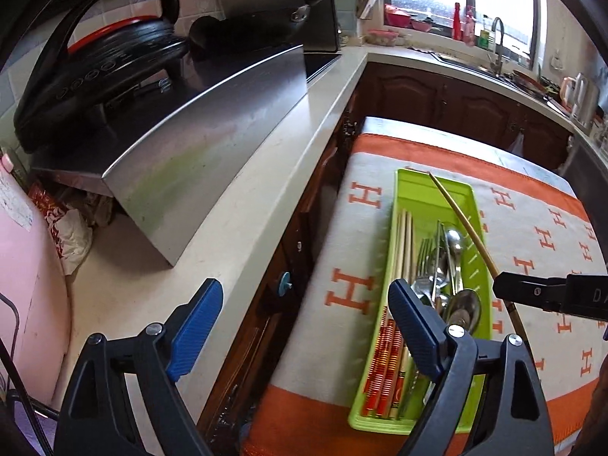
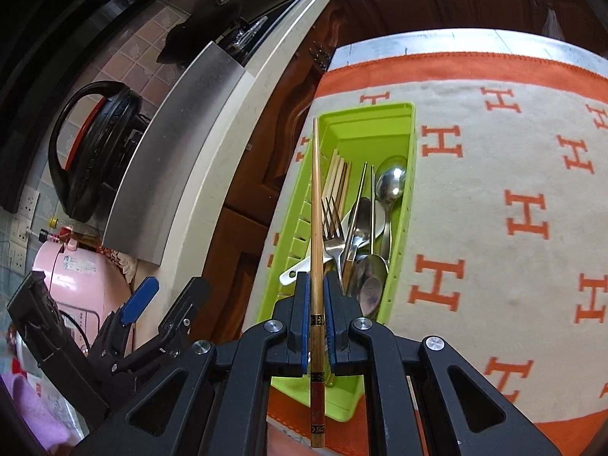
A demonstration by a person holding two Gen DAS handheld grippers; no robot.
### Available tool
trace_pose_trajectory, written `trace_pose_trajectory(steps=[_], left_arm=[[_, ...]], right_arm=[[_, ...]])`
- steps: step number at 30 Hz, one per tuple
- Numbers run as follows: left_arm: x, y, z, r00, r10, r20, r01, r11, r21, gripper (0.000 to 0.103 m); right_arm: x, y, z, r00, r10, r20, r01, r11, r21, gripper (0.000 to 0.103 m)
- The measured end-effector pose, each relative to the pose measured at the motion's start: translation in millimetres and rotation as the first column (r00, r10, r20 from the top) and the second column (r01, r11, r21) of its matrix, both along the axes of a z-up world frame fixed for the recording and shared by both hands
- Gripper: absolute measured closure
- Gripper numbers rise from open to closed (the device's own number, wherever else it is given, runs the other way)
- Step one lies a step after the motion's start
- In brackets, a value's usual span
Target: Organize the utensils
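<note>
A green utensil tray (image 2: 395, 114) lies on an orange and white cloth and holds chopsticks (image 2: 337, 174), a fork (image 2: 333, 228) and several spoons (image 2: 391, 182). My right gripper (image 2: 317, 285) is shut on a single wooden chopstick (image 2: 315, 197) and holds it lengthwise above the tray's left side. In the left wrist view the tray (image 1: 429, 197) shows at lower right, with that chopstick (image 1: 463, 224) slanting over it from the right gripper (image 1: 505, 285). My left gripper (image 1: 304, 296) is open and empty, above the counter edge left of the tray.
A steel hood-like panel (image 1: 197, 152) and a black pan (image 1: 98, 60) sit on the white counter (image 1: 296, 140) to the left. A pink appliance (image 1: 26, 285) stands at far left. Brown cabinets (image 1: 437, 95) and a sink area with a tap (image 1: 497, 41) lie beyond the cloth (image 1: 532, 228).
</note>
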State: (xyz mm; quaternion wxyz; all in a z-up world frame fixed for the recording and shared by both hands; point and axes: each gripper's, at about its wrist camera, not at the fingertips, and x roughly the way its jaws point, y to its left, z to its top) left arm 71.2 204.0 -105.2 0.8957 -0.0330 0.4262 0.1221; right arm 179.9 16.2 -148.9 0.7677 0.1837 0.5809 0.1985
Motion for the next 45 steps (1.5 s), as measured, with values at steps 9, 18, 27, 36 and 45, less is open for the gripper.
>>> trace_pose_trajectory(steps=[9, 18, 27, 36, 45], left_arm=[[0.0, 3.4, -3.7, 1.000, 0.006, -0.007, -0.006, 1.000, -0.008, 0.016], [2.3, -7.6, -6.6, 1.000, -0.017, -0.024, 0.017, 1.000, -0.010, 0.016], [-1.5, -28.4, -4.4, 0.997, -0.067, -0.033, 0.067, 0.998, -0.009, 0.016], [-7.3, -38.3, -5.5, 0.996, -0.084, -0.040, 0.078, 0.988, -0.130, 0.013], [-15.1, -62.2, -8.3, 0.989, -0.138, -0.053, 0.126, 0.973, -0.195, 0.012]], right_arm=[[17.0, 14.7, -28.4, 0.996, -0.013, -0.094, 0.018, 0.998, 0.056, 0.078], [10.9, 0.7, -29.4, 0.995, -0.019, -0.094, 0.026, 0.997, 0.069, 0.072], [-1.8, -27.9, -24.8, 0.997, -0.024, -0.071, 0.026, 0.999, 0.022, 0.072], [-19.5, -40.8, -10.3, 1.000, -0.001, -0.004, 0.001, 1.000, -0.018, 0.072], [-38.7, -64.3, 1.1, 0.999, -0.012, 0.053, 0.015, 0.998, -0.069, 0.072]])
